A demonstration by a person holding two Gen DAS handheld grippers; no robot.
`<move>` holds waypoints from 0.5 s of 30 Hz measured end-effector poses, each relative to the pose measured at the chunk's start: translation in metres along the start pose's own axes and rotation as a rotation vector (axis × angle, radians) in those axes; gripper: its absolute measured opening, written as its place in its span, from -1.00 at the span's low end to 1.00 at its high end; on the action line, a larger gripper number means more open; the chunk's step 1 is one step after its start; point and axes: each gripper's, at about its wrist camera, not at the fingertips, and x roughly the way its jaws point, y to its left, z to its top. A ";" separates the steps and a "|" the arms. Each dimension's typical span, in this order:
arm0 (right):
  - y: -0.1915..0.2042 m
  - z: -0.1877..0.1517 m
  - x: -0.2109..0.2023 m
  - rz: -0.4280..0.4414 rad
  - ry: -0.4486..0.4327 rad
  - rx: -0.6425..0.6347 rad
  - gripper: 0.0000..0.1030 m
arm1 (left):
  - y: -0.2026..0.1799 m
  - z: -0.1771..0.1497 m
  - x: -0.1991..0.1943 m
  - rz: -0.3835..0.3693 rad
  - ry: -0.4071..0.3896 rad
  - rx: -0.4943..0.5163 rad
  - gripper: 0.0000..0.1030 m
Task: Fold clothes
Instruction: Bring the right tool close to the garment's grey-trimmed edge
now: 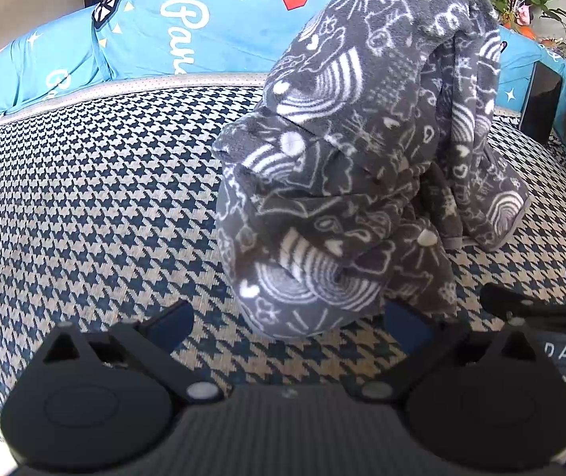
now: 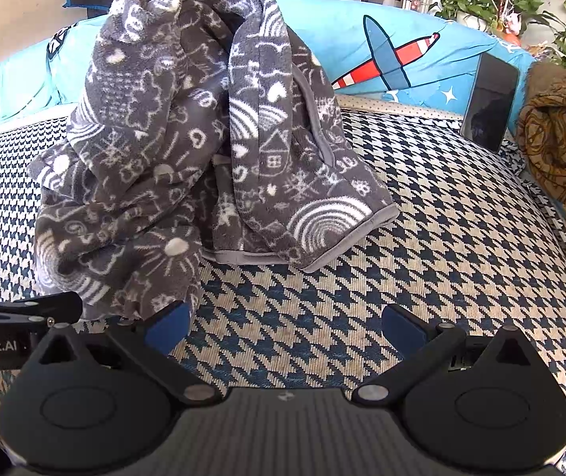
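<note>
Nearest, my left gripper (image 1: 289, 327) stands spread wide and holds nothing; my right gripper (image 2: 285, 327) is likewise parted and empty. Just ahead on the houndstooth cover (image 1: 84, 198), the grey fleece garment (image 1: 362, 158) sits heaped tall, unfolded. From the left tool it lies straight ahead, slightly right; from the right tool, ahead and leftward. I judge the left nearer, its lower lobe almost at the fingers. A hemmed corner (image 2: 346, 234) trails toward the right. Beyond, the blue pillows (image 2: 382, 39)
</note>
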 end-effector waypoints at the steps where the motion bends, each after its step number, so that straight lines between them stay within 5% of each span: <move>1: 0.000 0.000 0.000 0.000 0.000 0.000 1.00 | 0.004 -0.001 -0.001 -0.002 0.000 0.004 1.00; 15: 0.000 0.000 0.000 0.000 0.000 0.000 1.00 | 0.022 -0.005 -0.004 -0.018 0.000 0.028 1.00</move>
